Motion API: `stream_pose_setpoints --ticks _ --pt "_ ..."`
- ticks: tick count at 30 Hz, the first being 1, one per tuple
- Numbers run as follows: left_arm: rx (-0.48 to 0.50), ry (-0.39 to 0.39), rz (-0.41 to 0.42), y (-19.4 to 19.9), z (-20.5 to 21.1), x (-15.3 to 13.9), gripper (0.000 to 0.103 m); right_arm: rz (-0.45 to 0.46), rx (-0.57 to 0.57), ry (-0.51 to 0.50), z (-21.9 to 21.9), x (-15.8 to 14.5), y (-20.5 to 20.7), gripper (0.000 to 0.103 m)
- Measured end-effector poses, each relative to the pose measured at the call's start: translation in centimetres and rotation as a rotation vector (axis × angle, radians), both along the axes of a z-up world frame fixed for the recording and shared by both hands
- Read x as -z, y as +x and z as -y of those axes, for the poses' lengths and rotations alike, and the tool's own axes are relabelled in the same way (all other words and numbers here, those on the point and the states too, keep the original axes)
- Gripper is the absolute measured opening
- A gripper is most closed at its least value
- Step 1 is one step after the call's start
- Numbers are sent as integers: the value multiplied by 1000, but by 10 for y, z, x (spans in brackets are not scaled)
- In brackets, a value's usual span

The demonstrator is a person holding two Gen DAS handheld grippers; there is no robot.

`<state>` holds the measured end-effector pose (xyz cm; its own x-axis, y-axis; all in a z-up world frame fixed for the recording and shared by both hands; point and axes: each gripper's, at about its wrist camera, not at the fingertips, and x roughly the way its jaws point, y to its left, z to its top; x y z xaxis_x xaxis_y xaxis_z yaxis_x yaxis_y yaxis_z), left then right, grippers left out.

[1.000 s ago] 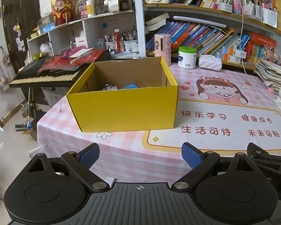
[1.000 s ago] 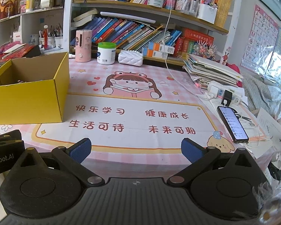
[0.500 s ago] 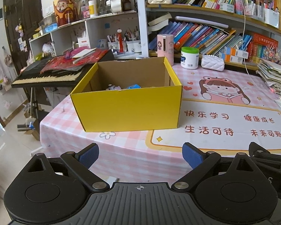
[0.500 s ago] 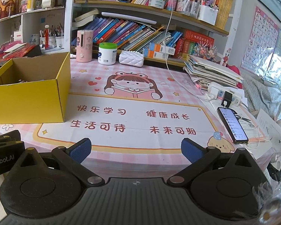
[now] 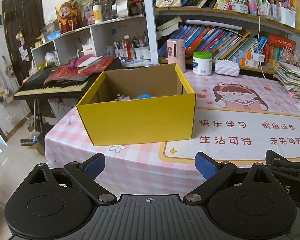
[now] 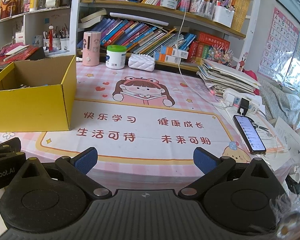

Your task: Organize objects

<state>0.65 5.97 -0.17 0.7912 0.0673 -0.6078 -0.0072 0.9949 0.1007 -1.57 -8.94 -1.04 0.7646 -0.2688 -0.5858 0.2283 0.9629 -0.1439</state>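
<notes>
A: What is seen nearest the left gripper (image 5: 150,165)?

B: Its blue-padded fingers (image 5: 95,165) are spread wide with nothing between them, held short of the table edge. Just beyond the tips, the pink checked tablecloth (image 5: 138,166) is found, and straight ahead of the fingers the yellow box (image 5: 138,118) is set, open-topped. Small items (image 5: 133,97) are glimpsed low inside it, one blue, the rest too hidden to be named.

A: And the right gripper (image 6: 145,159)?

B: Its fingers (image 6: 204,161) are likewise held apart and empty. Ahead of them a printed desk mat (image 6: 146,120) is laid; the box is seen off to the left of the left finger, a lit phone (image 6: 249,133) off to the right of the right finger. Farther on, a green-lidded tub (image 6: 116,57) and a pink cylinder (image 6: 91,48) are stood before the bookshelf (image 6: 160,10)
</notes>
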Motion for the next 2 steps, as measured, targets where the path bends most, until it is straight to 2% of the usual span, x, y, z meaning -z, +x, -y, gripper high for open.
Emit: stream_pose_setpoints --ticks 2 --pt "0 -5 -2 1 0 0 98 1 0 0 0 0 0 103"
